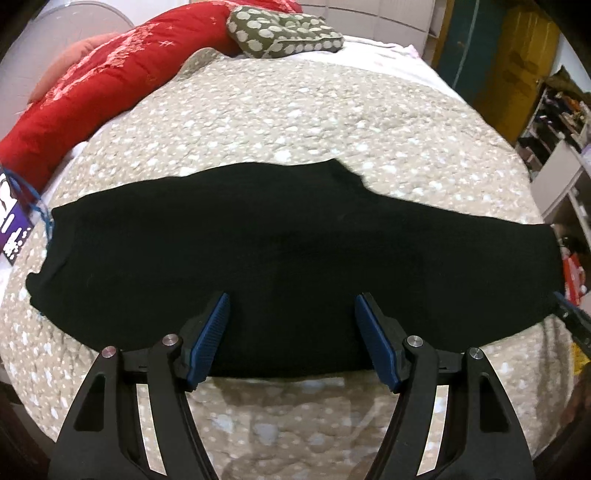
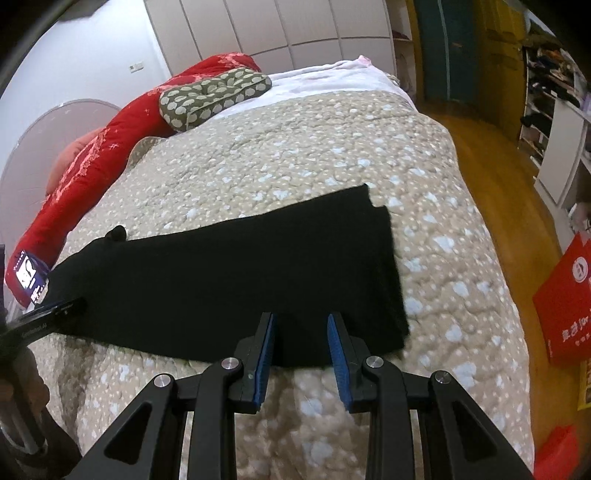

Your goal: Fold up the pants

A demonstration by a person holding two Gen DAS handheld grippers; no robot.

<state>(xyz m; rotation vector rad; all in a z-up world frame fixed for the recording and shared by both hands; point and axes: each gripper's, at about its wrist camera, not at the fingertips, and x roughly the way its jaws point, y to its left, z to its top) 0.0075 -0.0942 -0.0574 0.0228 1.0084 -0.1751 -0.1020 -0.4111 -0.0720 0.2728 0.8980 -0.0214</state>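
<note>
Black pants (image 1: pixel 280 254) flat on quilt (image 1: pixel 295 110) — unheld

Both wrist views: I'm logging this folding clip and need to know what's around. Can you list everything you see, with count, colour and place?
pants: one, black, laid flat across the near part of the bed
quilt: one, beige with pale spots, covering the bed
long cushion: one, red with pink pattern, along the bed's far left edge
pillow: one, olive with pale dots, at the head of the bed
card: one, purple and white, at the pants' left end
bag: one, red, on the wooden floor right of the bed
shelves: cluttered, white, by the right wall
left gripper: black, blue pads, jaws wide apart over the pants
right gripper: black, blue pads, jaws narrowly apart at the pants' near edge
</note>
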